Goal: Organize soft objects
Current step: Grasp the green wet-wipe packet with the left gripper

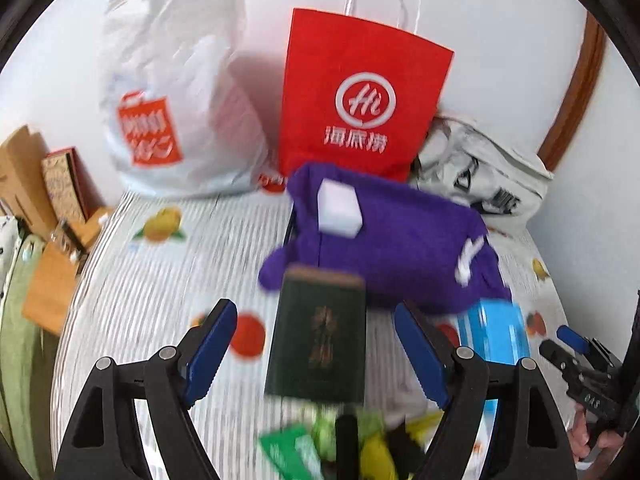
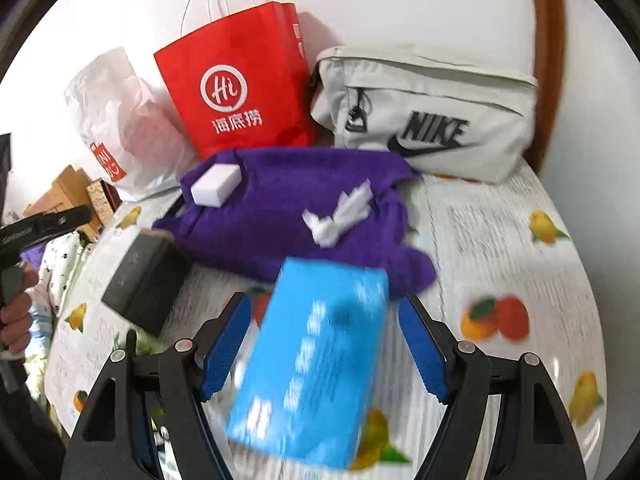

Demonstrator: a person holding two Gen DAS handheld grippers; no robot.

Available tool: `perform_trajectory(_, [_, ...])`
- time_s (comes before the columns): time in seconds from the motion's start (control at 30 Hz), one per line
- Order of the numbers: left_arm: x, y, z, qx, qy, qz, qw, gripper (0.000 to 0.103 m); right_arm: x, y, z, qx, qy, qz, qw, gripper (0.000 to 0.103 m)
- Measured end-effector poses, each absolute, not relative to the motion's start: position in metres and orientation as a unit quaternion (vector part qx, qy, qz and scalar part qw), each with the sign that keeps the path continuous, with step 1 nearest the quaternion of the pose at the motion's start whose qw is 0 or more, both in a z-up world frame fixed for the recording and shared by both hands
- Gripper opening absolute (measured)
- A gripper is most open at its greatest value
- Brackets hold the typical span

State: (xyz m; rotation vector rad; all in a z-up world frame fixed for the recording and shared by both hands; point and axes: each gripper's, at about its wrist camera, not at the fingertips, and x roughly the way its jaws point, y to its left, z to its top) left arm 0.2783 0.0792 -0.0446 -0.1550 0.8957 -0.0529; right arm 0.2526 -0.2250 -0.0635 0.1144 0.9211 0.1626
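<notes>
A purple soft cloth [image 1: 400, 240] lies in a heap on the fruit-print tablecloth [image 1: 152, 280]. A white sponge block [image 1: 340, 212] rests on it, and white tissue [image 2: 340, 216] sticks out of it. In front of the cloth lie a dark green box [image 1: 320, 336] and a blue box [image 2: 316, 360]. My left gripper [image 1: 314, 306] hovers open over the dark box, with gaps at both pads. My right gripper [image 2: 325, 299] hovers open over the blue box, touching nothing. Both views are blurred by motion.
Against the white wall stand a white plastic bag [image 1: 172, 92], a red paper bag [image 1: 360, 92] and a grey Nike bag [image 2: 428, 116]. Cardboard boxes [image 1: 36, 184] crowd the table's left edge. Green and yellow packets [image 1: 320, 448] lie near me. A hand [image 2: 16, 320] grips the left tool.
</notes>
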Motion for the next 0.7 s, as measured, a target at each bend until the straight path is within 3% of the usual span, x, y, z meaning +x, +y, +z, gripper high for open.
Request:
perform_trajectory(0.3, [0.201,0.082,-0.094,-0.095,0.470,-0.034,0.877,0.080,0.175,-0.209,-0.069,0.049,0.432,0.104,0.894,0.076])
perform_trajectory(0.7, [0.174,0.089,-0.165,-0.151,0.485,-0.050,0.860,0.078,0.125,-0.200,-0.093,0.016,0.444,0.120,0.888,0.076])
